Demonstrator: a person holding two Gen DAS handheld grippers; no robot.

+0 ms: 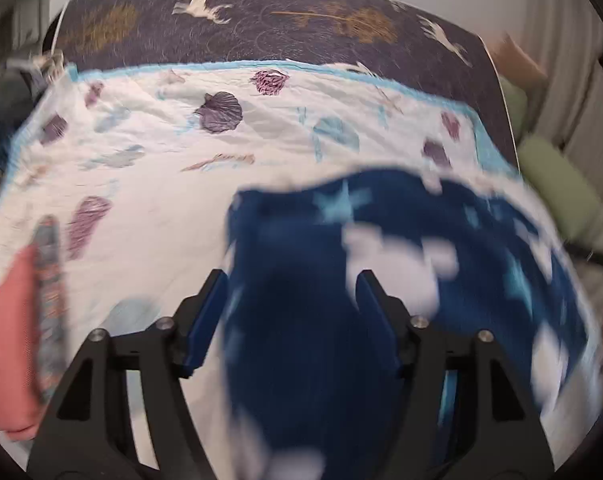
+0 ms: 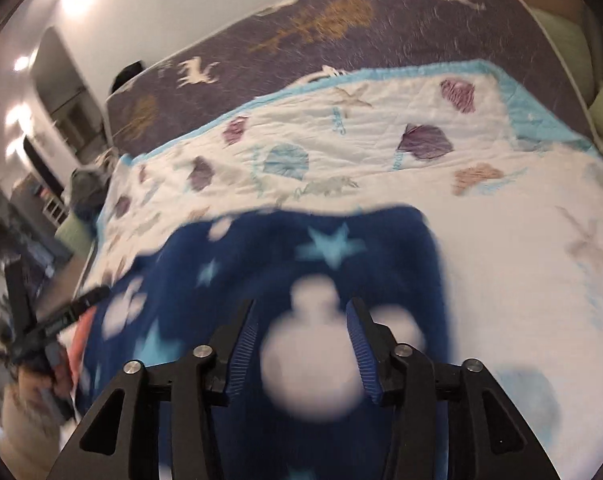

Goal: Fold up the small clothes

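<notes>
A dark blue fleece garment (image 1: 381, 240) with pale stars and white shapes lies bunched on the white shell-print quilt (image 1: 161, 208). My left gripper (image 1: 291, 280) is over its left end. The jaws stand apart, the fleece rises between them and hides the gripper's base, and the blue pad faces show bare. In the right wrist view the same garment (image 2: 261, 256) spreads under my right gripper (image 2: 301, 308), over its right end. Those jaws are also apart, with both ribbed pad faces bare and a white patch of fleece between them. Both views are blurred.
A coral cloth (image 1: 9, 340) and a patterned strip (image 1: 51, 276) lie at the quilt's left edge. Beyond the quilt is a dark purple bedspread (image 1: 261, 32) with deer. Green cushions (image 1: 557, 176) sit off the right side. A person's hand (image 2: 33, 380) shows at lower left.
</notes>
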